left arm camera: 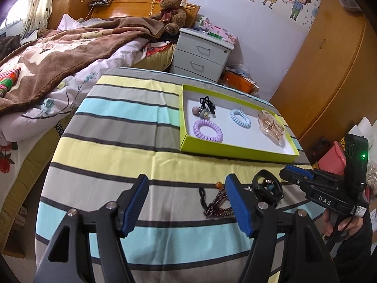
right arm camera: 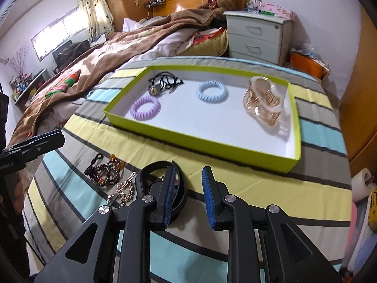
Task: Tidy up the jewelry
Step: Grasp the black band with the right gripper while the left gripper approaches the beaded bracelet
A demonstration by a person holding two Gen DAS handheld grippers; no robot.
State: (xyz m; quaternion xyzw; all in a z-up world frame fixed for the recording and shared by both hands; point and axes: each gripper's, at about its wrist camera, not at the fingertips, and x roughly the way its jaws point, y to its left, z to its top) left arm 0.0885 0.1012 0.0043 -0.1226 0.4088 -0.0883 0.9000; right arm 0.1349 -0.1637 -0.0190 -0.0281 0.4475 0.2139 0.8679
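A lime-green tray (right arm camera: 200,141) (left arm camera: 182,118) lies on the striped cloth. It holds a purple coil hair tie (right arm camera: 145,106) (left arm camera: 207,132), a blue coil hair tie (right arm camera: 212,92) (left arm camera: 239,118), a clear amber claw clip (right arm camera: 265,101) (left arm camera: 271,126) and a black cord with a charm (right arm camera: 162,83) (left arm camera: 206,108). On the cloth in front lie a dark bead bracelet (right arm camera: 103,172) (left arm camera: 218,204), a gold clip (right arm camera: 124,192) and a black band (right arm camera: 150,172) (left arm camera: 266,188). My left gripper (left arm camera: 186,202) is open and empty beside the beads. My right gripper (right arm camera: 188,193) (left arm camera: 297,176) is open, its left finger over the black band.
The striped cloth covers a table (left arm camera: 117,118) beside a bed with a brown blanket (left arm camera: 59,54). A white nightstand (right arm camera: 256,37) and an orange box (right arm camera: 306,66) stand behind. A wooden wardrobe (left arm camera: 329,70) is at right. A paper roll (right arm camera: 362,184) sits off the right edge.
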